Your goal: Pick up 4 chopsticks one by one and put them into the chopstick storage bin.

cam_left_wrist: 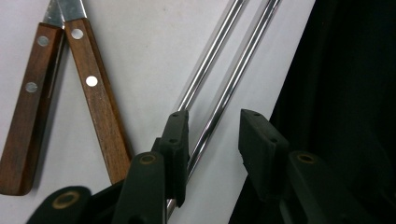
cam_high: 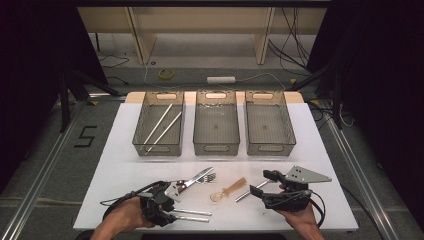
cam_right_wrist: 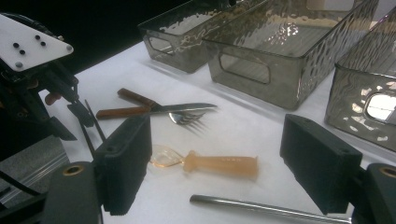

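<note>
Two shiny metal rods (cam_high: pixel 161 124) binned; left gripper (cam_left_wrist: pixel 215 140), jaws spread, straddles one of two steel rods (cam_left_wrist: pixel 233 79); cutlery remains.

3 clear bins (cam_high: pixel 216 131) in a row at back of white bench (cam_high: pixel 115 165), left one w/ 2 rods (cam_high: pixel 161 126). Mid bench: knife (cam_right_wrist: pixel 154 108) & fork (cam_right_wrist: pixel 187 118) crossed, amber spoon (cam_right_wrist: pixel 219 164) nearby.

Three bins (cam_high: pixel 216 145) stand behind the cutlery (two chopsticks (cam_high: pixel 192 215) lie nearest the table's (cam_high: pixel 125 170) front).
</note>
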Available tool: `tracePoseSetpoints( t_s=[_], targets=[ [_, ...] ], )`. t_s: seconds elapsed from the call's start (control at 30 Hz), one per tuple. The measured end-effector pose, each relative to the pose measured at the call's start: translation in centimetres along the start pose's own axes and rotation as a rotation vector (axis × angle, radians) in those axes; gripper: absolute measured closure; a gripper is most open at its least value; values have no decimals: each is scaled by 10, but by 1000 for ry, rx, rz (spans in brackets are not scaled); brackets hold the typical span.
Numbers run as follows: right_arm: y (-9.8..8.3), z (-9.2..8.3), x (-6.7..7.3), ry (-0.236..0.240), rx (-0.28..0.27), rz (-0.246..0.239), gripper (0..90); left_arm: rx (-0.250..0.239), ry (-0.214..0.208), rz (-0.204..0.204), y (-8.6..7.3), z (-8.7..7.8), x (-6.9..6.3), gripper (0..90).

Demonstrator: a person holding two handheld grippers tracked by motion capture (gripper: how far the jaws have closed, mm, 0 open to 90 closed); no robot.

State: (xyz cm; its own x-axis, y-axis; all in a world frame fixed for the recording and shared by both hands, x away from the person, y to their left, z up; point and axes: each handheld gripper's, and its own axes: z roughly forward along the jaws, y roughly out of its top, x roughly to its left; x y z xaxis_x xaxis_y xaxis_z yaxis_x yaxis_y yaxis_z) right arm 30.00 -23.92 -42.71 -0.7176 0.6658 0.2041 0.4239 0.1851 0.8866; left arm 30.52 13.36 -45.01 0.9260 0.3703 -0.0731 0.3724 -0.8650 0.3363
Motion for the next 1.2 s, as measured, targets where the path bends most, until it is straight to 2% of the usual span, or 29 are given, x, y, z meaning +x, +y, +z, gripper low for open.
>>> tracePoseSetpoints(
  t_s=[0.33,0.57,0.83,0.97,1.1,1.2],
  targets=[
    [0,1,0,1,3,3,261,58,2,22,4,10,1,707],
    [0,1,1,3,6,2,261,100,6,36,4,13,3,719],
    [0,1,1,3,7,3,261,106,6,51,3,12,5,734],
    [0,1,1,3,8,3,261,107,14,70,3,13,3,743],
    [0,1,1,2,8,2,261,121,20,128,3,12,1,757],
    [0,1,1,2,8,3,261,115,16,136,2,12,1,769]
  ],
)
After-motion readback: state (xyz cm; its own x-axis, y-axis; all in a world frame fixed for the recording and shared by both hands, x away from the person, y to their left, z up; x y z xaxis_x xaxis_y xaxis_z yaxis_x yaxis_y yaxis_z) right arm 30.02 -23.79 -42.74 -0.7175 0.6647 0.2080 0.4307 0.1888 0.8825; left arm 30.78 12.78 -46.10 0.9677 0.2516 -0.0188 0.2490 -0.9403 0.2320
